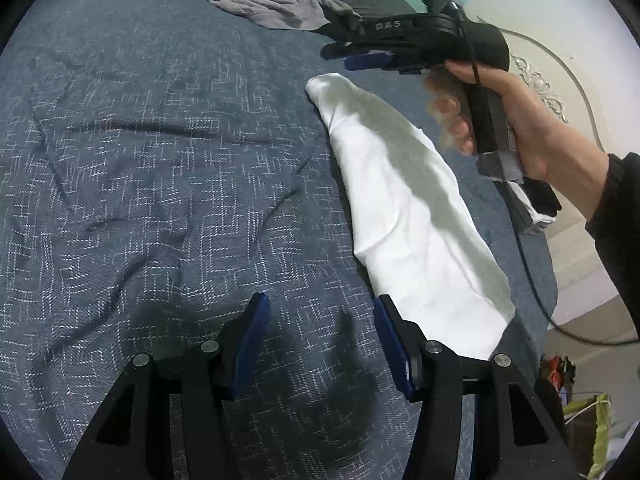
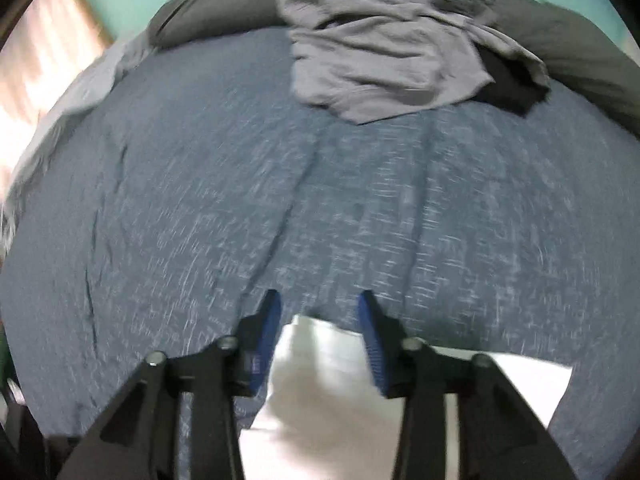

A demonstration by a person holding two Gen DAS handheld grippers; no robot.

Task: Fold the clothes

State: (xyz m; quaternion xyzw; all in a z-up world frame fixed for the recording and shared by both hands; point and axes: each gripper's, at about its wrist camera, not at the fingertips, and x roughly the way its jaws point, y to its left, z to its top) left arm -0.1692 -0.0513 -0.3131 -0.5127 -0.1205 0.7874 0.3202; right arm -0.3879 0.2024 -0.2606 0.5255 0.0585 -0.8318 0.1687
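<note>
The left hand-held gripper [image 1: 320,316] stood wide apart, nothing between its blue pads [image 1: 252,340], hovering over the bed [image 1: 160,160] with its right finger just beside the near end of the white garment [image 1: 404,200]. The right hand-held gripper [image 2: 318,312] was likewise spread wide and empty, raised above the far end of the white garment [image 2: 340,392]; seen from the left wrist view, a hand [image 1: 516,120] gripped its black handle and its fingers did not touch the cloth. The white garment lay folded into a long narrow strip on the bed's blue patterned cover, along the bed's right side, smooth with a few soft creases and a rounded far end. Well apart from the white garment, at the far end of the bed, a crumpled grey garment [image 2: 384,48] lay heaped over a dark piece of clothing [image 2: 504,80]. The right wrist view was blurred.
</note>
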